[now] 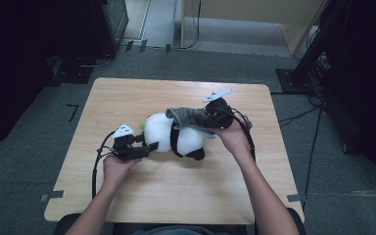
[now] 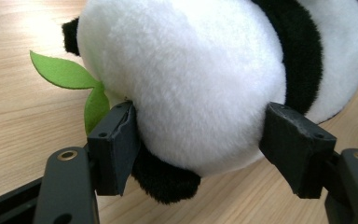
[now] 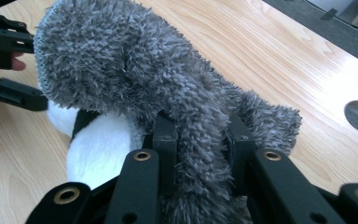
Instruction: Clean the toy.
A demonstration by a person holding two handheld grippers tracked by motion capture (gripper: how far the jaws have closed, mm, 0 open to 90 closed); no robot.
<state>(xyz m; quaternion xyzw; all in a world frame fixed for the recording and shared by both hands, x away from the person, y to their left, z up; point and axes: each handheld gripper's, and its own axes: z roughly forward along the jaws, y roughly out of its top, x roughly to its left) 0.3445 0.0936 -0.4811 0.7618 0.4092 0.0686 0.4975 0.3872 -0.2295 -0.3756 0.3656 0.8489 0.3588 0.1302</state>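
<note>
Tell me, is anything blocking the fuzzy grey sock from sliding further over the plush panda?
Nothing visible. The fuzzy grey sock, clamped in the right gripper, lies over the black-and-white plush panda. The left gripper pinches the panda's far end, clear of the sock.

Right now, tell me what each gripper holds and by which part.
Left gripper clamps the plush panda across its white head. Right gripper pinches the grey fuzzy cloth near its bunched middle.
</note>
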